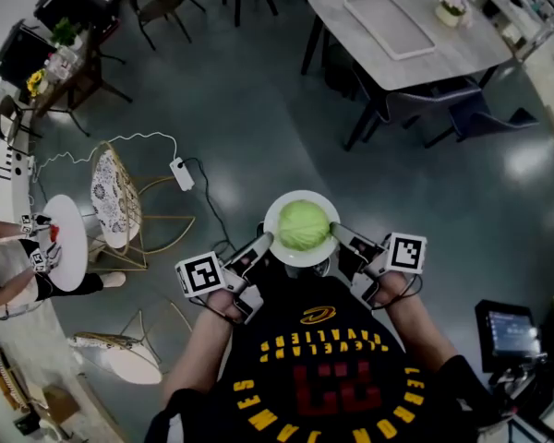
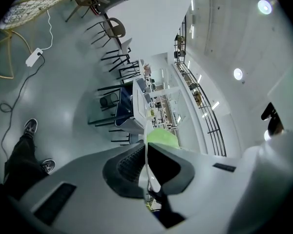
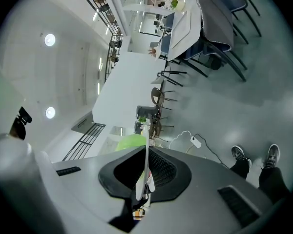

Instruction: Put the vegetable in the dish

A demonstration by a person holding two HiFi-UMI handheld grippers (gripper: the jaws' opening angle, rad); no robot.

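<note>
A round green cabbage [image 1: 302, 224] lies in a white dish [image 1: 279, 245] that I carry in mid-air above the floor, close to my chest. My left gripper [image 1: 262, 241] is shut on the dish's left rim and my right gripper [image 1: 336, 232] is shut on its right rim. In the left gripper view the dish's thin white edge [image 2: 147, 145] runs between the dark pads, with the cabbage [image 2: 162, 135] just past them. The right gripper view shows the same: the dish edge [image 3: 146, 167] is clamped and the cabbage [image 3: 130, 141] bulges beyond.
A grey table [image 1: 406, 26] with a white tray and a flower pot stands at the back right, chairs round it. At the left are a small round white table [image 1: 66, 238], wire chairs [image 1: 120, 201] and a power strip [image 1: 181, 173] with cable on the floor.
</note>
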